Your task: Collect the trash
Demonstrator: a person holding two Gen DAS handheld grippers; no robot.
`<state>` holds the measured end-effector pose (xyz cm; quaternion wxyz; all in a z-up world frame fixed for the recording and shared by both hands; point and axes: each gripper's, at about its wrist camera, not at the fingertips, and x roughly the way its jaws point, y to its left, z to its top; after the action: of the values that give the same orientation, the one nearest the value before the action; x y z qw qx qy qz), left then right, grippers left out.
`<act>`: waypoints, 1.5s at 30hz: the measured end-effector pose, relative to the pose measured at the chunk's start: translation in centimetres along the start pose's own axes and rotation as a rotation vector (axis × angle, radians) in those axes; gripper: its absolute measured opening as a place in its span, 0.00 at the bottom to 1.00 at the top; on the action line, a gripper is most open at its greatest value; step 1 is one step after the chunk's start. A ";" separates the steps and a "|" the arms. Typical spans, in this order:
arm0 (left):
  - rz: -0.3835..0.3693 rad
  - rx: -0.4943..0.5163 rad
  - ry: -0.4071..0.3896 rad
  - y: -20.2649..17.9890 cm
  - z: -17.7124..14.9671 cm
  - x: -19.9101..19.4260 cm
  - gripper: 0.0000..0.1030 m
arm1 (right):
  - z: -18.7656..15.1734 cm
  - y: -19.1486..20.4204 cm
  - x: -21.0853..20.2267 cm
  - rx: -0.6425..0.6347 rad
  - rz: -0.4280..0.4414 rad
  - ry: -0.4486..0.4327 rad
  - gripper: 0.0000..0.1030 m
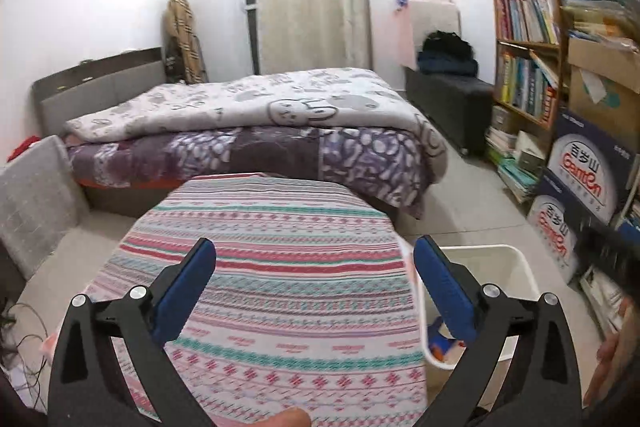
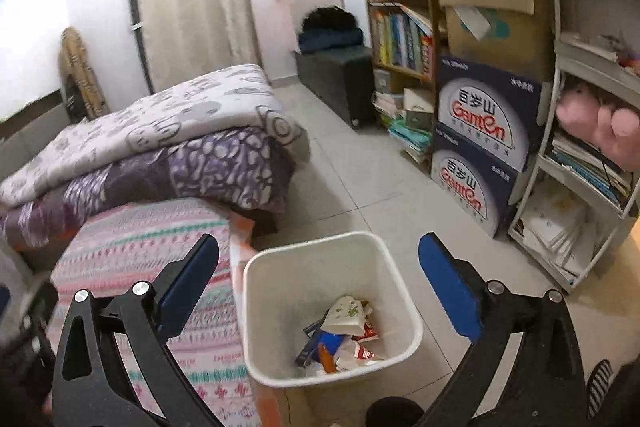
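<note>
Right wrist: square white plastic bin [image 2: 276, 267] w/ crumpled paper trash [image 2: 344, 331]

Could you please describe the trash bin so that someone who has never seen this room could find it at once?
Start at the bed; at its foot stands a table with a striped cloth. The bin sits on the floor tiles beside that table. It is the only white, open, squarish tub, with wrappers inside.

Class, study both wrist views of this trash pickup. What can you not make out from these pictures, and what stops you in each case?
- Bin contents, left wrist view: hidden by the right finger of the left claw.
- Trash in the bin, right wrist view: too jumbled and small to name each piece.
- Table near edge, right wrist view: cut off by the frame and the right claw.
- Book titles on the shelf: blurred.
</note>
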<state>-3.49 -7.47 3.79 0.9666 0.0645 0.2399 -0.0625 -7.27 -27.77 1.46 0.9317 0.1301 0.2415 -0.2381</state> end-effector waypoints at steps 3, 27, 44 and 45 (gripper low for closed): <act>0.036 0.026 0.017 0.7 -1.2 -0.1 0.93 | -1.7 1.2 -0.6 -0.041 -0.006 -0.014 0.93; 0.030 -0.011 0.089 1.1 -2.9 0.3 0.93 | -4.4 2.7 -0.5 -0.117 0.012 0.014 0.93; 0.025 -0.028 0.104 1.3 -2.9 0.6 0.93 | -4.7 3.0 -0.4 -0.140 0.023 0.020 0.93; 0.025 -0.029 0.105 1.3 -2.9 0.7 0.93 | -4.7 3.0 -0.4 -0.142 0.024 0.021 0.93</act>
<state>-4.06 -5.82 1.03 0.9543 0.0566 0.2902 -0.0435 -7.83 -23.40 -1.94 0.9388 0.0690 0.2659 -0.2077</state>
